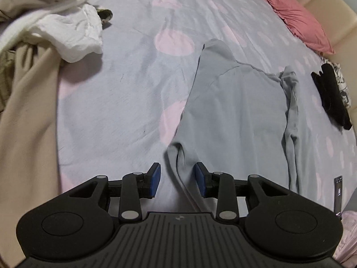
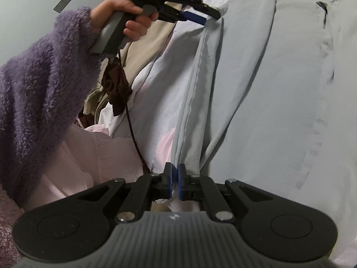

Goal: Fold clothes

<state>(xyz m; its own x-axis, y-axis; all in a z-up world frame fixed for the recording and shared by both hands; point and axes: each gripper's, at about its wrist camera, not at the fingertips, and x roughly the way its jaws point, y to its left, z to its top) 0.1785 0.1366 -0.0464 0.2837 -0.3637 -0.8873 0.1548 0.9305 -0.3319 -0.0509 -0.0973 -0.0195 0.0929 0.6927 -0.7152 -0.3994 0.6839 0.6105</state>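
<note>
While the right claw (image 2: 175,178) pinches the grey garment (image 2: 256,89), the left claw (image 1: 177,179) gapes beside piled clothes (image 1: 44,33).

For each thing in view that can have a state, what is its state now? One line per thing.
left gripper: open, fingers either side of a raised fold of the garment.
right gripper: shut on the grey garment's edge.
grey garment: spread on the bed, partly folded, near edge lifted.
white garment: crumpled, unfolded.
beige garment: loose, unfolded.
black garment: bunched at the bed's edge.
</note>
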